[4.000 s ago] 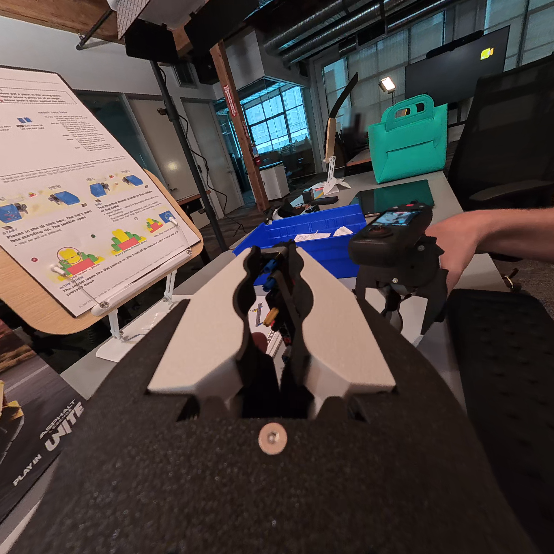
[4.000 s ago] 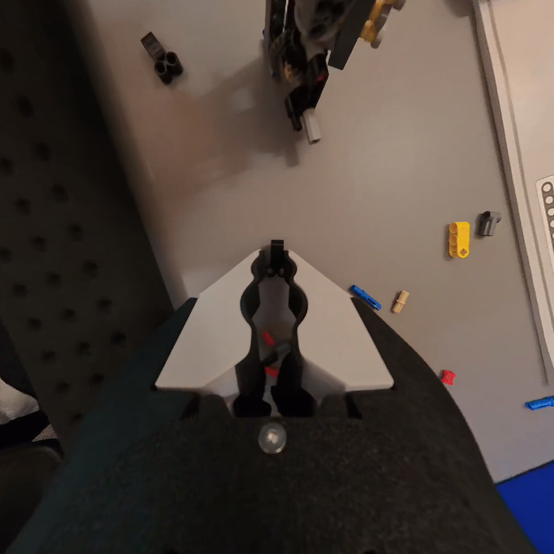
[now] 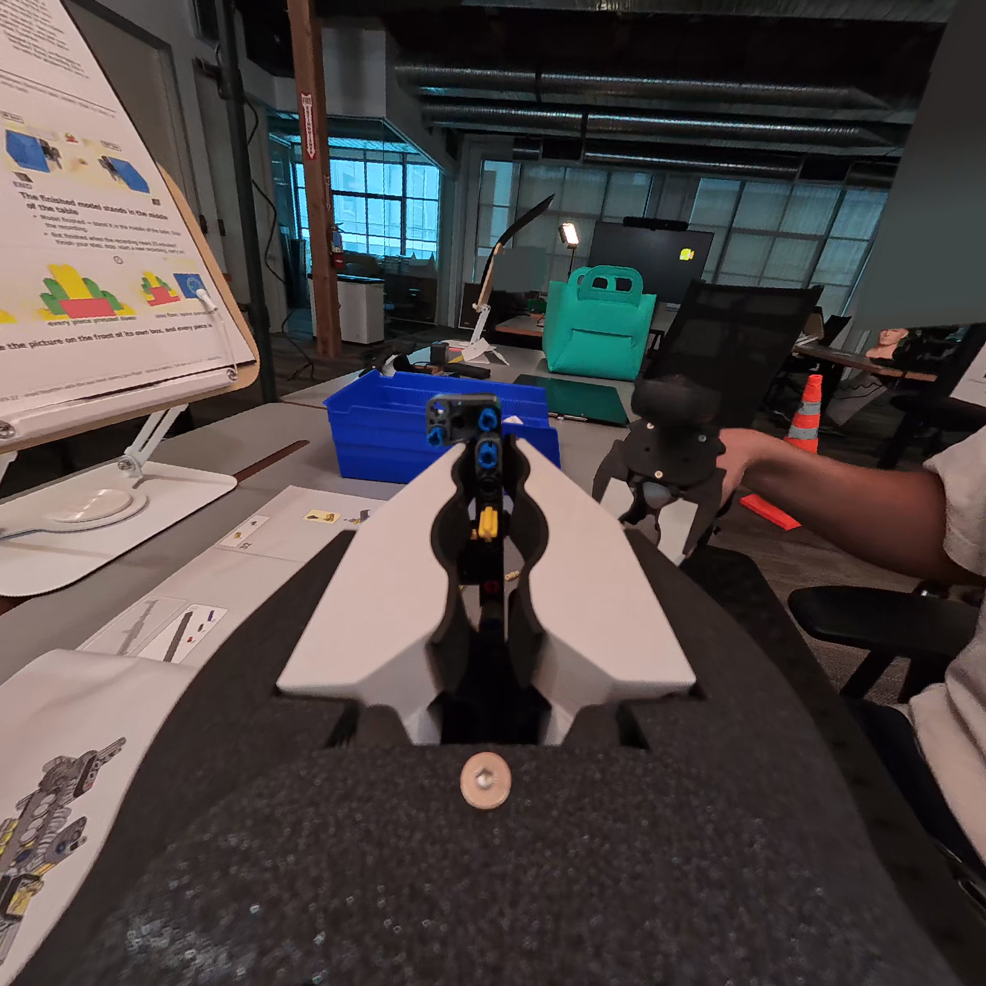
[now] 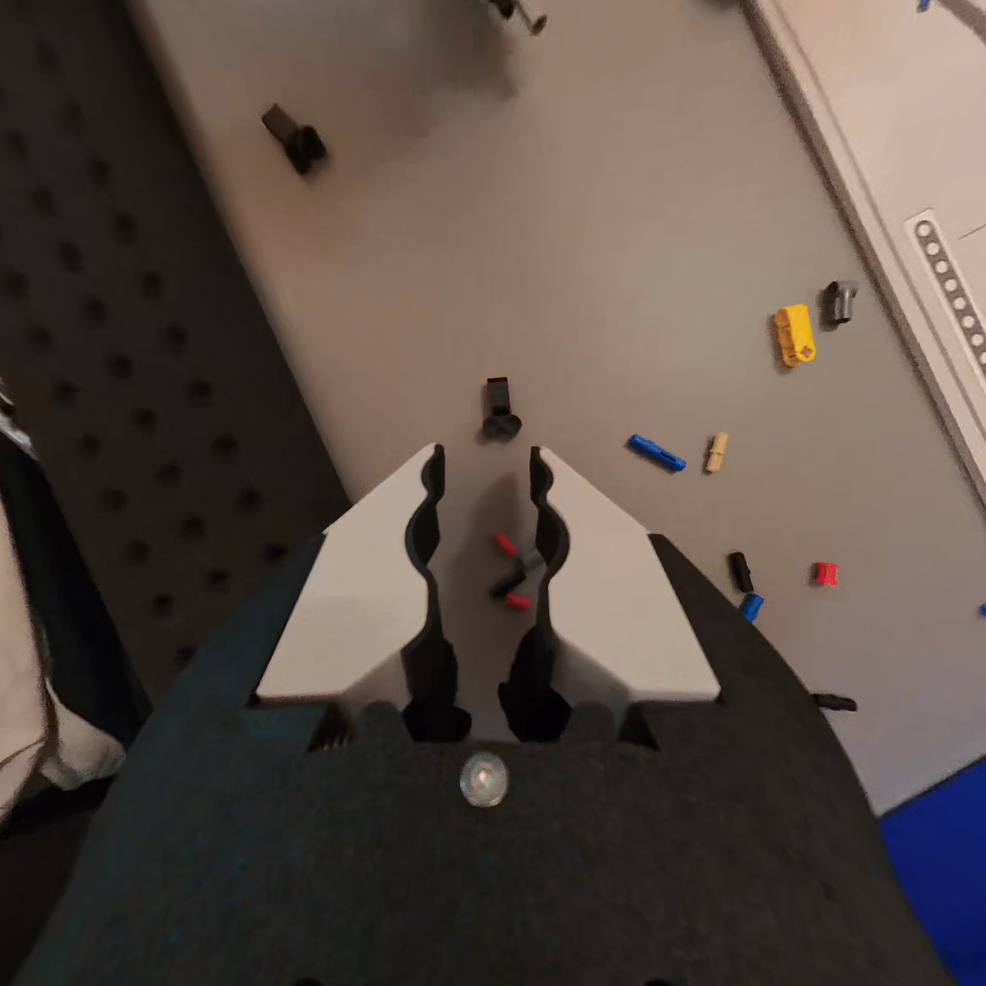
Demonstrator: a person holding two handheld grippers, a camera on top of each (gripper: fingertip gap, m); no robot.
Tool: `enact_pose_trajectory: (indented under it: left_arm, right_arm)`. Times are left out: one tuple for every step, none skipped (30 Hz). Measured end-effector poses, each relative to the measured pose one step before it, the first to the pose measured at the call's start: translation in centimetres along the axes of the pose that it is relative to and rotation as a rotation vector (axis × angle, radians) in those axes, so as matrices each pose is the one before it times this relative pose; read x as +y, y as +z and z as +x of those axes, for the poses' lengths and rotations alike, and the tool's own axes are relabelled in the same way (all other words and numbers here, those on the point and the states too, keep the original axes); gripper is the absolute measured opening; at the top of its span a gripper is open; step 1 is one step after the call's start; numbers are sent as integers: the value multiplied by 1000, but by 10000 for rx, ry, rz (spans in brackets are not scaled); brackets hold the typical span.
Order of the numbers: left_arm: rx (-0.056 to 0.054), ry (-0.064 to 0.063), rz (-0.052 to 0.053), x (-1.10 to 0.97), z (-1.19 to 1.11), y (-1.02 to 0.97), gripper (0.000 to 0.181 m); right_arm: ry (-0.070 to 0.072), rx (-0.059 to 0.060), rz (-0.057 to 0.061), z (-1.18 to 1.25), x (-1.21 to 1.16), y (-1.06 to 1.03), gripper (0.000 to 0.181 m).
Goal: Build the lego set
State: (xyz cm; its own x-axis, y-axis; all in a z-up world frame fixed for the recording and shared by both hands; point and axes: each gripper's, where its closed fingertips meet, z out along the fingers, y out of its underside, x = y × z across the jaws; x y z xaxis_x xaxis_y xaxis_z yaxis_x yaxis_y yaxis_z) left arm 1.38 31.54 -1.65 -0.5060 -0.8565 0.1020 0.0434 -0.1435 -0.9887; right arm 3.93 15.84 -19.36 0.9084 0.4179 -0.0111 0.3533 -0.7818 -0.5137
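Note:
My left gripper [image 3: 486, 453] is shut on a black lego assembly [image 3: 483, 512] with blue pins and a yellow pin, held upright above the table. My right gripper [image 4: 486, 453] is open and empty, pointing down at the grey table [image 4: 533, 256]. A small black connector piece [image 4: 500, 410] lies just beyond its fingertips. Small red and black pins [image 4: 513, 576] lie on the table between its fingers. The right gripper also shows in the left wrist view [image 3: 667, 480], held by a hand.
Loose pieces lie to the right: a blue pin [image 4: 656, 453], a tan pin [image 4: 716, 452], a yellow piece [image 4: 795, 335], a grey piece [image 4: 839, 303], a red bush [image 4: 826, 573]. Another black piece [image 4: 296, 140] lies far left. A blue bin [image 3: 427, 427], instruction sheets [image 3: 299, 528] and a stand [image 3: 106, 213] sit around. About 25 cm separates my left fingertips from my right.
My right gripper has opened and let go of the small black connector, which now lies on the table ahead of it. My left gripper has lifted and turned with the black assembly.

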Motion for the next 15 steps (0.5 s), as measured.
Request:
enact_pose_trajectory:
  left_arm:
    - [-22,24,-34,110,-15,62,6]
    - [-27,26,-24,83,-16,40,7]
    - [-1,19,-36,60,35,27,7]
    - [0,37,-39,16,48,17,7]
    - [-15,71,-6,-42,56,-9,7]
    - [-8,71,19,-92,56,-32,7]
    - [18,42,20,-85,84,-25,7]
    - [37,24,-5,-52,91,-26,7]
    - [23,31,-18,-32,69,-21,7]
    - [-4,39,0,-40,26,-33,7]
    - [1,23,15,-73,28,-31,7]
    - [17,2,7,-62,46,-25,7]
    - [12,-2,5,-39,27,-24,7]
    - [12,0,1,-22,38,-9,7]
    - [21,1,-17,26,54,3,7]
  right_arm:
    - [-156,55,-388,51,15,345,31]
    - [-122,-51,-303,19,-99,350,31]
    - [-66,52,-344,296,0,318,31]
    - [-94,4,-408,229,169,307,31]
    - [-64,-145,-260,-14,-12,240,31]
    - [-37,-171,-70,-72,-271,167,30]
    - [-125,-100,-127,-49,-143,149,28]
    - [-170,32,-144,95,-97,102,26]
    - [-103,87,-121,171,-96,69,22]
    - [-54,-43,-260,-27,189,144,21]
    - [-23,-55,-108,-65,3,84,19]
    - [-19,-9,-59,-45,0,24,17]
    - [-17,4,-74,-50,54,4,15]
    - [16,-4,-52,-63,43,3,15]
    - [49,1,-21,-15,20,-2,15]
